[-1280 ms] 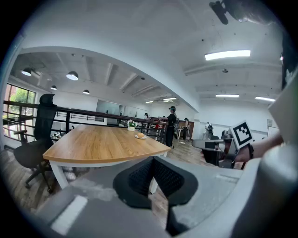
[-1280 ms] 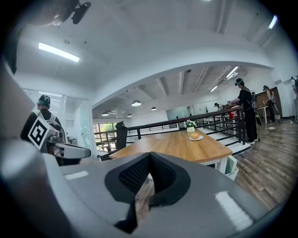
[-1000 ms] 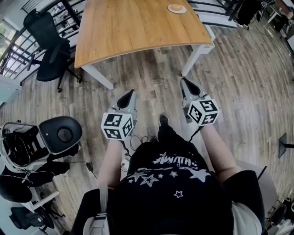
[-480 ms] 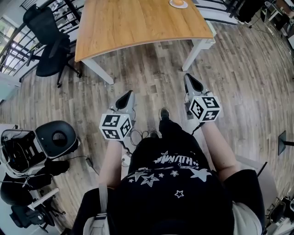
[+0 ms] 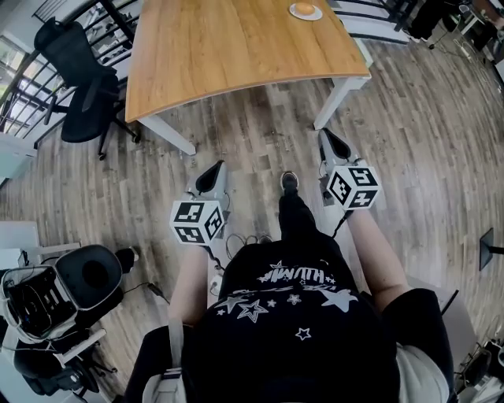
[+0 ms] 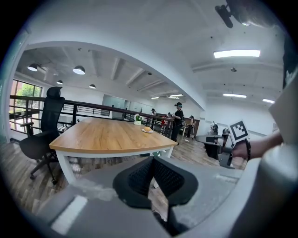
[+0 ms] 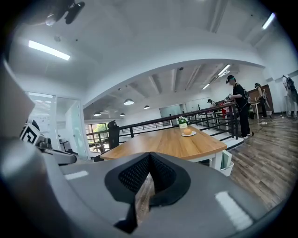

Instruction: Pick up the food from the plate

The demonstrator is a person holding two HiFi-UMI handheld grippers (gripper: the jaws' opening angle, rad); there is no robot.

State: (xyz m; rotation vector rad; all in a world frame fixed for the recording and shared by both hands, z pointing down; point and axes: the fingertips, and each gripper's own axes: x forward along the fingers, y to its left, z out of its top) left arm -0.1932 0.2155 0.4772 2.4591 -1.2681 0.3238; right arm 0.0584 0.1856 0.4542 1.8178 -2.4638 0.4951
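Observation:
A round bun (image 5: 303, 9) lies on a small white plate (image 5: 314, 15) at the far right end of the wooden table (image 5: 236, 47). The plate stands well beyond both grippers. My left gripper (image 5: 214, 171) and right gripper (image 5: 325, 135) hang over the wood floor in front of the table, both shut and empty. In the left gripper view the bun (image 6: 147, 128) shows far off past the closed jaw tips, with the right gripper (image 6: 226, 155) at the right. The right gripper view shows the bun (image 7: 187, 131) on the table's far end.
A black office chair (image 5: 75, 79) stands left of the table. Black gear and cables (image 5: 71, 287) lie on the floor at my left. The table's white legs (image 5: 337, 94) are ahead. A small flower pot (image 7: 183, 122) sits behind the plate. People stand by a railing (image 6: 179, 120).
The person has stepped forward: a foot has moved ahead and the floor gear has slid back in the head view. Both grippers stay shut and sit slightly lower.

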